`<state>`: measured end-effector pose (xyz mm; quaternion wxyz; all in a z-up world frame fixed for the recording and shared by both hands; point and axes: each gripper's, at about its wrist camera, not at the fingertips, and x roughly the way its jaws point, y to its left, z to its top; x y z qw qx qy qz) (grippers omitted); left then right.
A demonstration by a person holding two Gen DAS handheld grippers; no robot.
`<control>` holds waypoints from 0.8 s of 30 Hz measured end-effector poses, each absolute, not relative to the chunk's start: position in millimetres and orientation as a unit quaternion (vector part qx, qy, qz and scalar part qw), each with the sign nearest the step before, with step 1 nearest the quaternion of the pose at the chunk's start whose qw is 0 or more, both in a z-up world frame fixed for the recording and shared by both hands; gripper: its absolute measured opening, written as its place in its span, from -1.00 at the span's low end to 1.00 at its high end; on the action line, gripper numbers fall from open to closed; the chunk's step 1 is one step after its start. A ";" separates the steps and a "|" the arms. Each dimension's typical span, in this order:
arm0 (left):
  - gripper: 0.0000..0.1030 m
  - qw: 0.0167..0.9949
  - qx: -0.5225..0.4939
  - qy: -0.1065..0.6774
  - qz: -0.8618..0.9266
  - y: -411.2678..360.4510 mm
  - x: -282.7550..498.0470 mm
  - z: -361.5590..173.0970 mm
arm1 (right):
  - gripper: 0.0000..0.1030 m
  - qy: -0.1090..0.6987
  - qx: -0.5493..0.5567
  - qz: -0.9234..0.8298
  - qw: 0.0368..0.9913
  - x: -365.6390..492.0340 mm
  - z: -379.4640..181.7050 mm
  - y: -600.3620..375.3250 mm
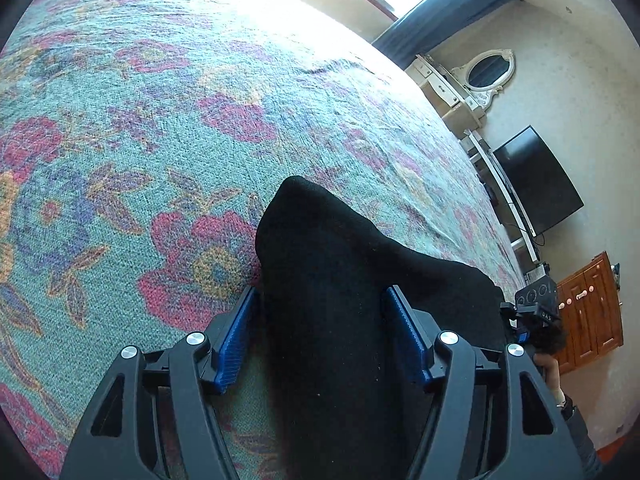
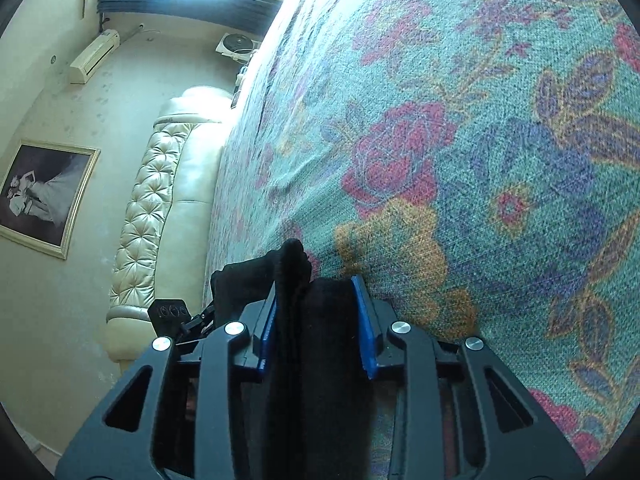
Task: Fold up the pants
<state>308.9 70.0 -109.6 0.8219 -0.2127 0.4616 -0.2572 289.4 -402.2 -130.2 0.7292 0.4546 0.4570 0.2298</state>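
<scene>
Black pants [image 1: 336, 280] lie on a floral bedspread [image 1: 160, 120]. My left gripper [image 1: 320, 300] has its blue pads on either side of a thick bunch of the black cloth, which fills the gap between them. In the right wrist view, my right gripper [image 2: 316, 292] is shut on a fold of the black pants [image 2: 296, 276], which sticks out past the fingertips. The right gripper also shows at the right edge of the left wrist view [image 1: 536, 304], and the left gripper shows at the left of the right wrist view [image 2: 172, 312]. Most of the pants is hidden below both grippers.
The bedspread [image 2: 480, 160] fills most of both views. A tufted cream headboard [image 2: 160, 200] and a framed picture [image 2: 44, 196] stand by the bed. A television [image 1: 536, 180], a mirror [image 1: 490, 70] and a wooden cabinet [image 1: 592, 312] line the far wall.
</scene>
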 end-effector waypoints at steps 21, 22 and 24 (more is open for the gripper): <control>0.65 0.835 -0.227 0.434 -0.250 79.7 265.7 -105.2 | -0.07 0.423 0.494 0.211 0.729 207.9 -126.2 -438.0; 0.65 0.835 -0.230 0.435 -0.246 82.1 261.2 -104.8 | -0.03 0.422 0.494 0.212 0.730 200.2 -125.9 -436.6; 0.65 0.836 -0.229 0.436 -0.241 84.1 249.9 -104.2 | 0.01 0.418 0.494 0.213 0.732 185.4 -124.9 -432.7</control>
